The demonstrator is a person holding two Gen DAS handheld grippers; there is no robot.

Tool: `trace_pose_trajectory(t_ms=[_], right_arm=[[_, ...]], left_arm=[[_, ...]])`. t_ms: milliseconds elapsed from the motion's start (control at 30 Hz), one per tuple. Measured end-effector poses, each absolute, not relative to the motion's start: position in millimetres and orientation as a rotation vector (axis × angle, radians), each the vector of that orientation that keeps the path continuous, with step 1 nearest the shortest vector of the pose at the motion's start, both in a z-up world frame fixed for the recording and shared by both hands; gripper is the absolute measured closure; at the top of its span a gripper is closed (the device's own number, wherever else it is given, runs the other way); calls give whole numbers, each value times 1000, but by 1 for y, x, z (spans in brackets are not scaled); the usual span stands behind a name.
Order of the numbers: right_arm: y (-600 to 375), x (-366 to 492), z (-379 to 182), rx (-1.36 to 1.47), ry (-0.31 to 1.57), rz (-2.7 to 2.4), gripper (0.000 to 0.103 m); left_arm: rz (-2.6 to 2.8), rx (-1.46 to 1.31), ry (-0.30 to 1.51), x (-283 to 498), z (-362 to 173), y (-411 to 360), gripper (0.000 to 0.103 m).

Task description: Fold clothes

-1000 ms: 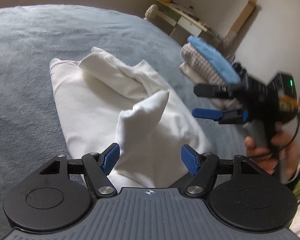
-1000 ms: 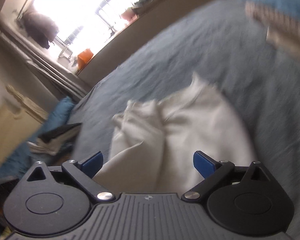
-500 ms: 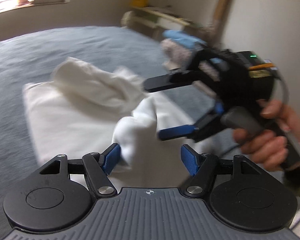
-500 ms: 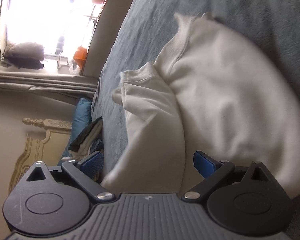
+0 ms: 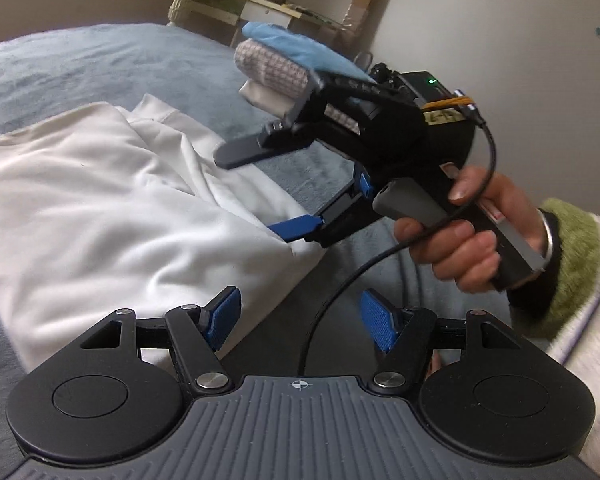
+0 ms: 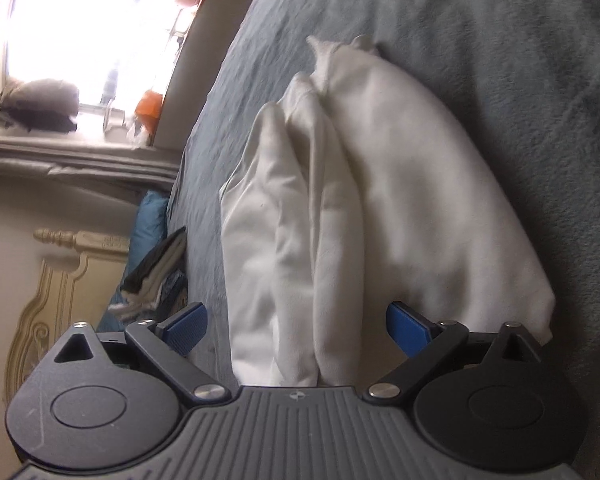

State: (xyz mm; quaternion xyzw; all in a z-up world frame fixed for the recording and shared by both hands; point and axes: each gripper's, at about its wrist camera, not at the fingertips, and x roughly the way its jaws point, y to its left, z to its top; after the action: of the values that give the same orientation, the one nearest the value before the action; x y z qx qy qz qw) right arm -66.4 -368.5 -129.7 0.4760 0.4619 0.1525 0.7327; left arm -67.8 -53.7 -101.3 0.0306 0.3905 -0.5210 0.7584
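Observation:
A white garment (image 5: 112,208) lies partly folded on the grey-blue bed; it also shows in the right wrist view (image 6: 380,208) as several stacked folds. My left gripper (image 5: 300,320) is open and empty at the garment's near right corner. My right gripper (image 6: 296,322) is open, turned sideways, its jaws straddling the thick folded edge of the garment. In the left wrist view the right gripper (image 5: 264,188) has one finger above and one finger (image 5: 296,227) low at the garment's right edge.
A stack of folded clothes (image 5: 288,64), blue on top, sits on the bed behind the right gripper. A shelf (image 5: 256,0) stands by the far wall. A headboard (image 6: 60,280), a pillow and dark clothes (image 6: 156,272) lie at the bed's left end.
The raised white fold has dropped flat onto the garment. My right gripper has come in to the garment's right edge. My left gripper has shifted right, off the cloth.

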Motion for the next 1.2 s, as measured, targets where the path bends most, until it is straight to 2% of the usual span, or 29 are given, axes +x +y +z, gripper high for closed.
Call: trace_pose_trajectory(t_ms=[300,333,367,467,600,733,800,867,900,933,1000,1033,1200], right_arm=[[-341,-60,-110,715,1115,360,36],[-336,-58,-110,673,1124,359,46],[-332,-57,-109,637,1129,355,68],[-331,-58,-100,632,1099,349,90],[-348,-68,-86,715,1001,331,92],[-350,-70,-100,742,1055,316,89],[-348,-70,-105,758,1076,310,82],[-345,-67,-109,769,1091,312,57],[-343,-65,-111,766,1101,321,55],[-340,-62,-113,753,1115,336,56],[-334,-57,-113,701,1126,352,74],[-332,-56,-112,679,1123,357,89],[-348,-64,-77,635,974,339,93]], left_arm=[[-908,237,772,-76,-95,-15,36],[-876,253,779,-76,-98,-16,36],[-843,265,788,-76,-101,-17,36],[-805,276,823,-80,-106,-18,37],[-756,390,788,-89,-115,-24,37],[-679,373,802,-81,-122,-23,37],[-645,355,822,-75,-126,-20,40],[-629,338,833,-72,-128,-17,40],[-623,329,836,-71,-129,-16,40],[-617,320,840,-69,-130,-15,40],[-615,332,832,-69,-130,-16,40],[-615,341,826,-70,-130,-17,40],[-632,389,787,-73,-131,-23,39]])
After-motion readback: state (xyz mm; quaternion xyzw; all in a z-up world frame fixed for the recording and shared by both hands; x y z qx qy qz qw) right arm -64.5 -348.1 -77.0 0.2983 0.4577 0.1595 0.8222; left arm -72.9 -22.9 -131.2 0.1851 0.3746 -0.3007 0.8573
